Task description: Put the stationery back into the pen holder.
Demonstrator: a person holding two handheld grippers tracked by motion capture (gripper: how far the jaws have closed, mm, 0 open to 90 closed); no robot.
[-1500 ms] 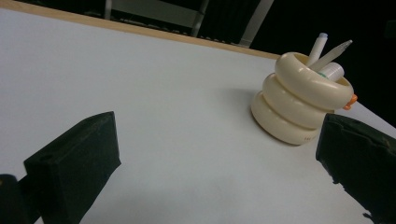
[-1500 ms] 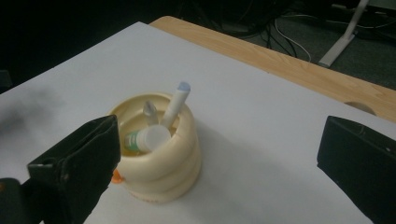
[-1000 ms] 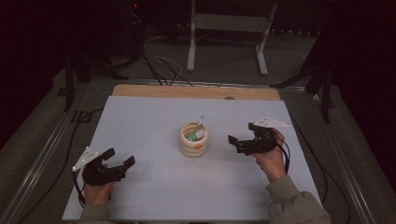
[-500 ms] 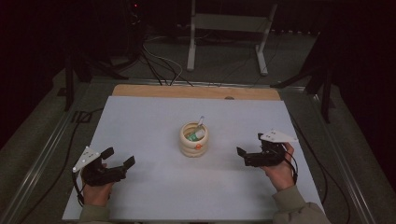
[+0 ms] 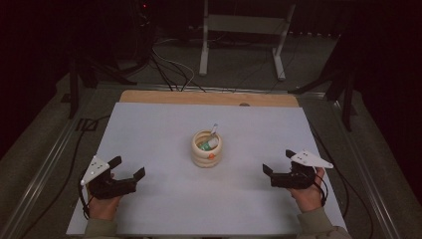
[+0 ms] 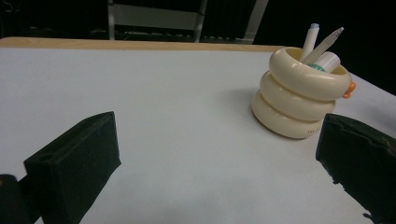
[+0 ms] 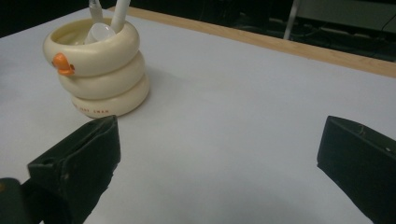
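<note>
Right tool: the black two-jaw right tool (image 5: 276, 176) had pulled back from beside the holder toward the person's near right side of the surface. Its jaws stood wide apart and held nothing.
Right hand: the person's right hand (image 5: 307, 190) sat low near the front edge, with the grey three-cornered plate (image 5: 311, 159) on top of the tool.
Left tool: the black two-jaw left tool (image 5: 128, 173) stayed in the same spot at the near left. Its jaws were also spread wide and empty.
Left hand: the left hand (image 5: 103, 205) rested at the front edge and had not moved.
Holder: the cream holder shaped like three stacked rings, with a small orange duck beak (image 5: 207, 149), stood upright in the middle of the surface, well apart from both tools.
Inside the holder: a white pen (image 6: 322, 45) leaned out of the top, with a second white stick (image 6: 310, 40) next to it and a white tube with a green band (image 5: 208, 144). What the second stick was, I could not tell.
Surface: the pale grey flat surface (image 5: 164, 129) had a wooden strip along its far edge.
What changed: a moment earlier the right tool was up level with the holder, just to its right. Now it was back and lower down, farther away.
What it means: I think the putting-in part looked finished. Both tools were empty and drawn back, and the things sat inside the holder. Nothing lay loose on the surface to pick up.
</note>
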